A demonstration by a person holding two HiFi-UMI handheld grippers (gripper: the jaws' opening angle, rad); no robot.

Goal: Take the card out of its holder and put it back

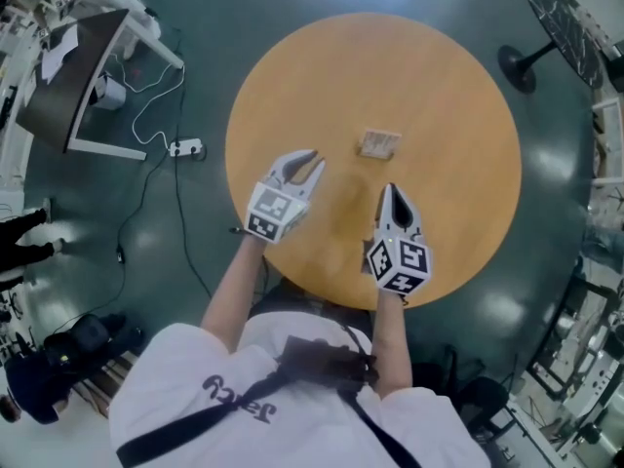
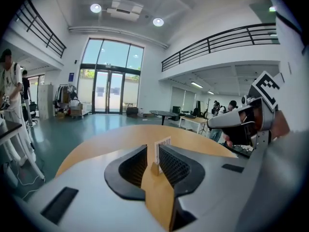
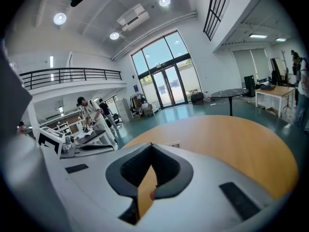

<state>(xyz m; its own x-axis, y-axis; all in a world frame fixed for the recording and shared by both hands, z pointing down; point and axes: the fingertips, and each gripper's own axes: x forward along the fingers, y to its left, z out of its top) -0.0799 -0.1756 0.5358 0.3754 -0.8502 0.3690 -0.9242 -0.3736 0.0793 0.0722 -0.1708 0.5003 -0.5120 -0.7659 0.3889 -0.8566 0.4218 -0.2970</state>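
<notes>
Round wooden table (image 1: 448, 86), seen from above, on a dark green floor (image 1: 205, 27). The person (image 1: 292, 398) stands at the table's near edge with both forearms reaching over it.

Left gripper (image 1: 314, 161): over the near-left part of the table, between the near edge and the middle, pointing toward the middle. Its jaws stand apart with a narrow gap. In the left gripper view (image 2: 152, 148) nothing is pressed between them; the card shows through the gap, farther out on the table.

Right gripper (image 1: 390, 189): over the near part of the table, just right of the left gripper and apart from it, also pointing toward the middle. Its jaws are together at the tips, with nothing between them, as the right gripper view (image 3: 151, 144) confirms.

Holder (image 1: 378, 145): a small wooden block at about the middle of the table, ahead of both grippers and touched by neither.

Card (image 2: 161, 148): white, upright in the holder (image 2: 155, 167); only its top edge (image 3: 173, 145) clears the right gripper's jaws
</notes>
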